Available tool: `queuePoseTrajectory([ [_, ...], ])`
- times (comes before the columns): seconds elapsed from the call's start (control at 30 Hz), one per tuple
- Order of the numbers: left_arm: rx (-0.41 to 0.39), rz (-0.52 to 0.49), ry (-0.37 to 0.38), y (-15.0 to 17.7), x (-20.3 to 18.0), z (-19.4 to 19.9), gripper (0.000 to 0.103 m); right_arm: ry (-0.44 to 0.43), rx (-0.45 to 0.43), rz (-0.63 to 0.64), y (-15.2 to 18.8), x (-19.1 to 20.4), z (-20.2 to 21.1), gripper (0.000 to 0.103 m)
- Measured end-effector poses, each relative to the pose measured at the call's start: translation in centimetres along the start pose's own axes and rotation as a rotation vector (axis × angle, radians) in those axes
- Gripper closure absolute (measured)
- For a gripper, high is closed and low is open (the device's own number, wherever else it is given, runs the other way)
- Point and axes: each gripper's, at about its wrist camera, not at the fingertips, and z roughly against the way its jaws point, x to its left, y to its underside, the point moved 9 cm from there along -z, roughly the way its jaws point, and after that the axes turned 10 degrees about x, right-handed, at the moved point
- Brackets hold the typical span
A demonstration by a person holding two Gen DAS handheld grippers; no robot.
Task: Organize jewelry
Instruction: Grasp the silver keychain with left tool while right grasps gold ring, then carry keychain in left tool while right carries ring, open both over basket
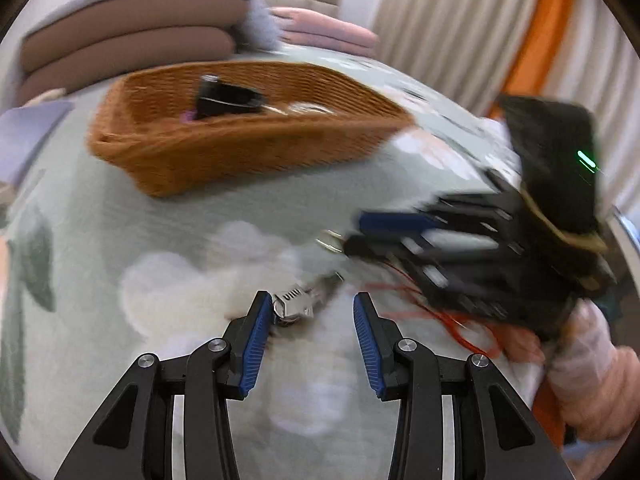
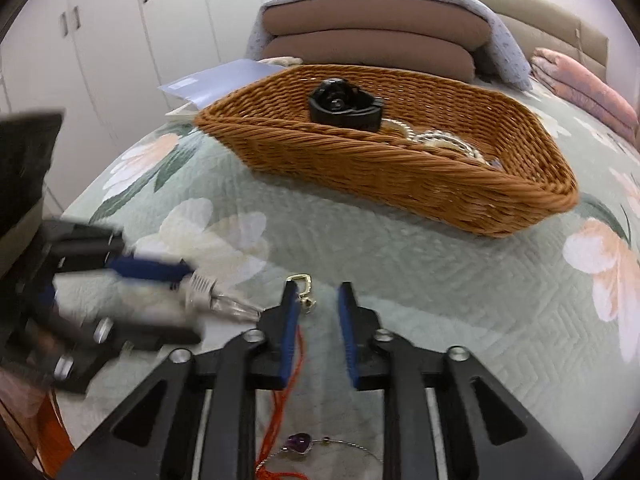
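A brown wicker basket [image 1: 240,160] [image 2: 400,176] sits on the flowered quilt and holds a black watch [image 1: 224,98] [image 2: 344,106] and pale beaded pieces [image 2: 440,140]. My left gripper [image 1: 308,304] is open, and a silver clip [image 1: 292,304] [image 2: 204,286] lies against its left pad's tip. My right gripper [image 2: 318,292] [image 1: 344,240] has its jaws narrowly apart. A gold clasp [image 2: 302,286] on a red cord [image 2: 288,380] [image 1: 440,316] rests at its left pad, not pinched. A purple pendant chain [image 2: 298,442] lies under that gripper.
Stacked brown cushions [image 2: 372,36] under a grey blanket and pink folded bedding [image 2: 580,76] lie behind the basket. A pale blue paper [image 2: 216,82] lies at the bed's far left edge. White cupboards [image 2: 100,40] and curtains [image 1: 460,40] stand beyond. A sleeved hand [image 1: 584,360] holds the right gripper.
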Motion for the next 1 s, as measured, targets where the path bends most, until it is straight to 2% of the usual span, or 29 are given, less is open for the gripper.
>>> queuePoseTrajectory([
  [0.07,0.024,-0.043,0.042,0.8,-1.5,-0.2,0.06,-0.02,-0.004,-0.02,0.0,-0.4,0.2,0.089],
  [0.17,0.029,-0.077,-0.021,1.2,-2.2,-0.3,0.06,-0.041,0.001,-0.02,0.0,-0.4,0.2,0.089],
  [0.3,0.015,-0.054,-0.103,0.4,-1.4,-0.7,0.06,-0.048,-0.001,-0.01,0.1,0.0,0.3,0.087],
  [0.37,0.01,-0.046,-0.113,0.0,-1.3,-1.0,0.06,-0.048,0.002,-0.006,0.1,0.1,0.3,0.086],
  [0.57,0.008,-0.05,-0.167,-0.2,-1.3,-1.7,0.061,-0.048,0.01,0.029,0.1,1.0,-0.1,0.075],
  [0.67,-0.005,-0.042,-0.198,-0.2,-1.0,-1.7,0.074,-0.04,0.014,0.067,0.2,1.8,-0.2,0.074],
  [0.7,-0.009,-0.024,-0.201,-0.3,-0.6,-1.6,0.083,-0.035,0.016,0.076,0.2,1.9,-0.3,0.074],
  [0.8,-0.031,0.037,-0.171,-0.2,0.6,-0.9,0.083,-0.034,0.018,0.091,0.3,2.2,-0.4,0.074],
  [0.87,-0.048,0.062,-0.194,-0.2,1.3,-0.6,0.083,-0.032,0.021,0.093,0.3,2.2,-0.5,0.074],
  [1.0,-0.05,0.06,-0.192,0.1,1.3,-0.5,0.083,-0.021,0.024,0.1,0.3,2.2,-0.6,0.074],
])
